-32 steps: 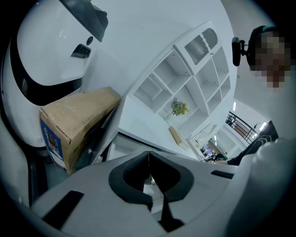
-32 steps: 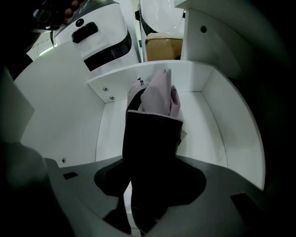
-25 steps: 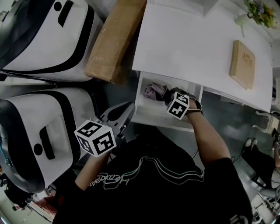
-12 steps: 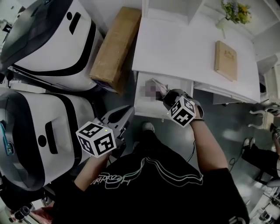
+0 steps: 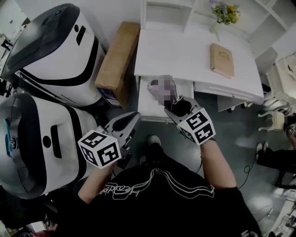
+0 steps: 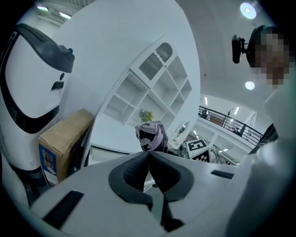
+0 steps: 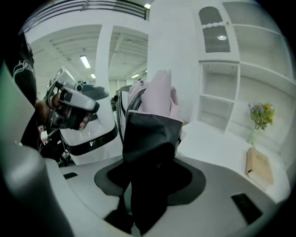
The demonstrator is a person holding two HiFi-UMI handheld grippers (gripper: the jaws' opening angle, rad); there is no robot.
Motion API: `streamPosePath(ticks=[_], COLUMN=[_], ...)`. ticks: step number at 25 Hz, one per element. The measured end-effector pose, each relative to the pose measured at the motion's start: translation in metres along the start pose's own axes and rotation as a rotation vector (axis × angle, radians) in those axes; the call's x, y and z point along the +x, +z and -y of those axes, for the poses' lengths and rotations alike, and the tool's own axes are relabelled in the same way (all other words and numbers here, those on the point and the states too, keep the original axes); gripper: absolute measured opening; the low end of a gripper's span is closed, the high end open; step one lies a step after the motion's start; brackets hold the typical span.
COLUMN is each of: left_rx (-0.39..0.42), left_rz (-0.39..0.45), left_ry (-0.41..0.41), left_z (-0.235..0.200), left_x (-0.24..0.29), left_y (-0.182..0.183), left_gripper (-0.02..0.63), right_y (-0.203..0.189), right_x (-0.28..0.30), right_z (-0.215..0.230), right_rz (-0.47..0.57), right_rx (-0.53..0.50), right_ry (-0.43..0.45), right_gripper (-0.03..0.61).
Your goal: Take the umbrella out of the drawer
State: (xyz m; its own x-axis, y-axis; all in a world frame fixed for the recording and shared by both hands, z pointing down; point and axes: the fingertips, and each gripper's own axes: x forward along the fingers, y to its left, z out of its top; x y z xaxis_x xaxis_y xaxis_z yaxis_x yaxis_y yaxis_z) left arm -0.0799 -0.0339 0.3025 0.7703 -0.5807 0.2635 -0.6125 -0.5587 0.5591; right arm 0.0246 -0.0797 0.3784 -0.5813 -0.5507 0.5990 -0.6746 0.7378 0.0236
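Desk [image 5: 185, 51] ahead, drawer [image 5: 149, 110] open beneath my right gripper [image 5: 175, 105], whose jaws clamp the umbrella [image 7: 152, 134] jutting lengthwise straight out; my left gripper [image 6: 149, 159], closed and empty, hangs farther off.

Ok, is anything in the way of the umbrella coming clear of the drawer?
Nothing visible. The right hand-held gripper is shut on the umbrella, held up over the open drawer with open air around it. The book and flowers sit far back on the desk.
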Motion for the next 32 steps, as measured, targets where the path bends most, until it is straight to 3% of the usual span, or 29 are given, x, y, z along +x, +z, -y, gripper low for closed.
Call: streamPosePath(ticks=[5, 17, 32], left_rx=[0.036, 0.08, 0.081], left_rz=[0.014, 0.035, 0.04], left_ry=[-0.041, -0.075, -0.074], left_z=[0.033, 0.073, 0.077], left_x=[-0.014, -0.037, -0.032], left_y=[-0.004, -0.014, -0.015], left_gripper=[0.021, 0.021, 0.021], right_y=[0.01, 0.023, 0.028], right_x=[-0.041, -0.118, -0.12], right_z=[-0.026, -0.056, -0.059], right_rz=[0.127, 0.338, 0.381], right_rx=[0.123, 0.232, 0.252], right_ry=[-0.026, -0.064, -0.059], right_gripper=[0.218, 0.217, 0.217])
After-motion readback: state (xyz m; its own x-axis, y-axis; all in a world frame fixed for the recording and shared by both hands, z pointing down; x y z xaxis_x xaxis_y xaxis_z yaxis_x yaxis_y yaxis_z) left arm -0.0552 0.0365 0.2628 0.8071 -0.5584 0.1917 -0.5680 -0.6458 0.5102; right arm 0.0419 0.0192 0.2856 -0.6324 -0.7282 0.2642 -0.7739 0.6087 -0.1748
